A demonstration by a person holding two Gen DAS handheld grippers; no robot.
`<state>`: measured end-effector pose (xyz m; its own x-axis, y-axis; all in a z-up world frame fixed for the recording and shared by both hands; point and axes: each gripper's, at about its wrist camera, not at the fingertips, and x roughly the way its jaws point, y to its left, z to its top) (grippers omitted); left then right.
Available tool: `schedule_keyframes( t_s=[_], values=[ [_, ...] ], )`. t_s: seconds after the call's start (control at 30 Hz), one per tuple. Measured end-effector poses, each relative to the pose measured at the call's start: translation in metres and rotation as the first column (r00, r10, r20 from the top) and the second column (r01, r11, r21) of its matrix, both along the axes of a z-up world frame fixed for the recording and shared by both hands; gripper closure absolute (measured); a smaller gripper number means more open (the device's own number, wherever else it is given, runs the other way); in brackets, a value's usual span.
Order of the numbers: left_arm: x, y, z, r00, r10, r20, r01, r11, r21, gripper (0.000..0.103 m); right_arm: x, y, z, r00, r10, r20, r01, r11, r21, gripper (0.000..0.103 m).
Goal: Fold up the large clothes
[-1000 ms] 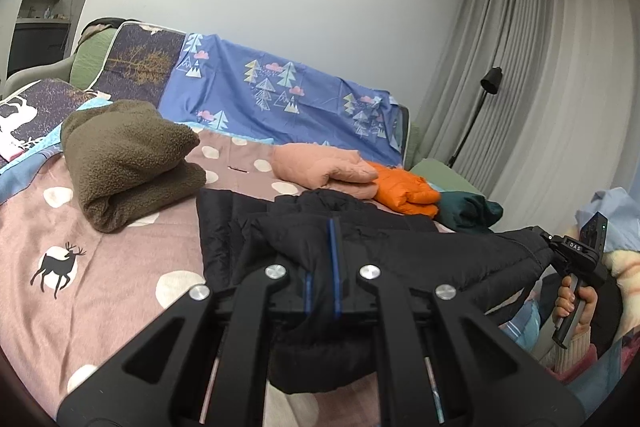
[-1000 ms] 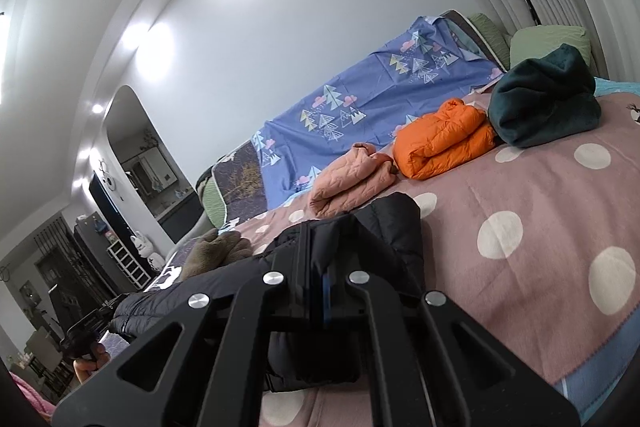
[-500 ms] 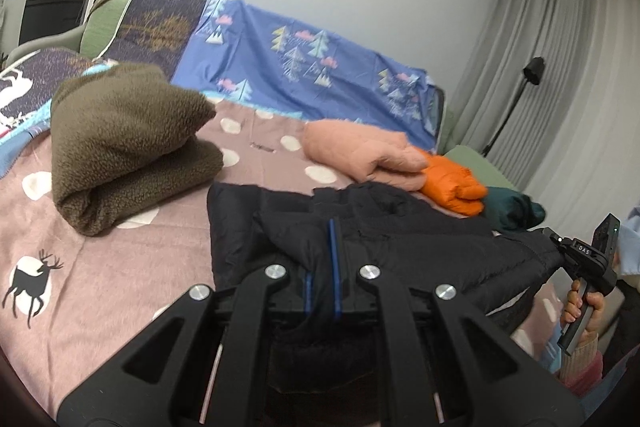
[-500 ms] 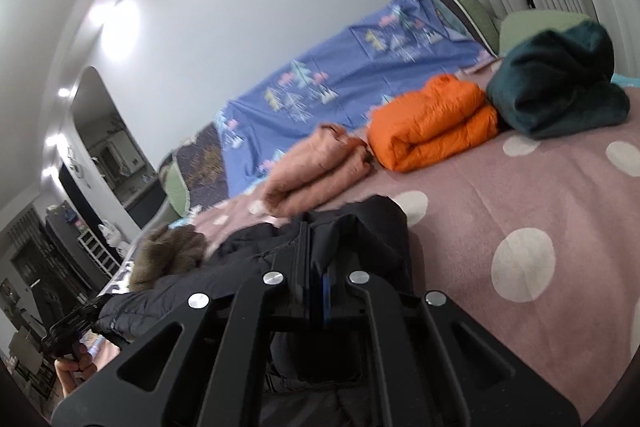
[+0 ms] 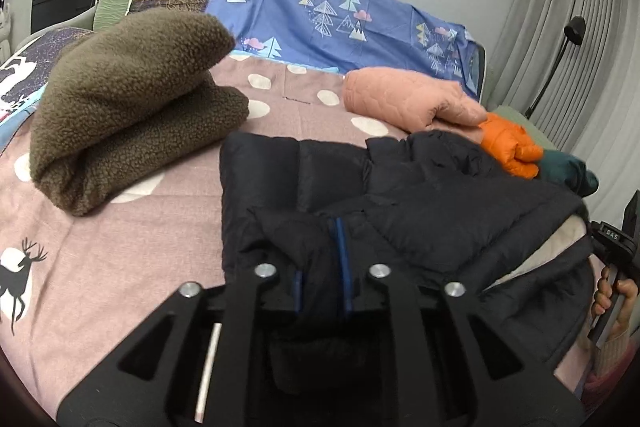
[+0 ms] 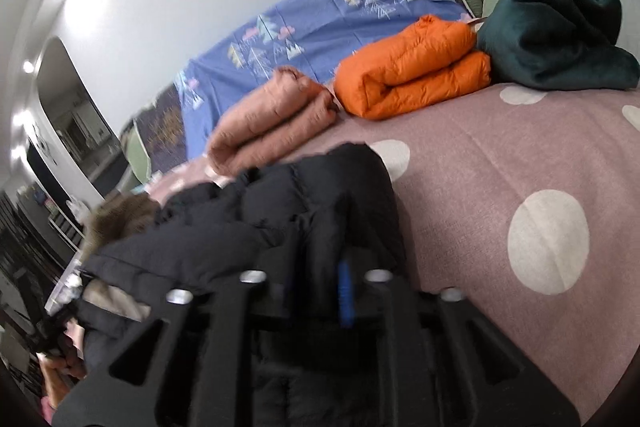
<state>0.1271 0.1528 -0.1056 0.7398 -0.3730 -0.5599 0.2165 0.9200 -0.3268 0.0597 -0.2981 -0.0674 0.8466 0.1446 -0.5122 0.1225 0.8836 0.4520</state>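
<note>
Black puffer jacket (image 5: 420, 195): centre frame, spread on polka-dot bed (image 5: 120, 235).
Left hand-held gripper (image 5: 320, 291): jaws clamped on jacket fabric, lower centre.
Right hand-held gripper (image 6: 316, 291): likewise pinching jacket.
Folded behind: brown fleece (image 5: 128, 99) upper left, pink jacket (image 5: 408, 99), orange jacket (image 6: 412, 67), dark green fleece (image 6: 556, 31) upper right.

The left gripper (image 5: 320, 267) has its jaws closed on a fold of the black jacket (image 5: 420, 195), at its near-left edge. The right gripper (image 6: 316, 279) pinches the jacket's opposite end, its handle wrapped by the right hand (image 5: 614, 301).
</note>
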Motion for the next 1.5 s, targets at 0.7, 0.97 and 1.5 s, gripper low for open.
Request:
schedule_keyframes(
  t_s=[0.7,0.97,1.5],
  values=[
    [-0.089,-0.106,0.014,0.936,-0.352,-0.017,0.350,0.926,0.140,0.084,-0.038,0.128,-0.006,0.929,0.335,-0.158,-0.368,0.886,-0.281,0.070],
    [-0.043,-0.094,0.020,0.966,-0.257,-0.006,0.251,0.938,0.240,0.084,-0.013,0.091,0.000,0.965,0.212,-0.153,-0.252,0.913,-0.322,0.073],
    [0.098,-0.065,0.002,0.998,0.004,-0.064,0.013,0.966,0.257,0.065,0.136,0.042,-0.029,0.966,-0.003,-0.259,-0.095,0.927,-0.364,0.073]
  ],
)
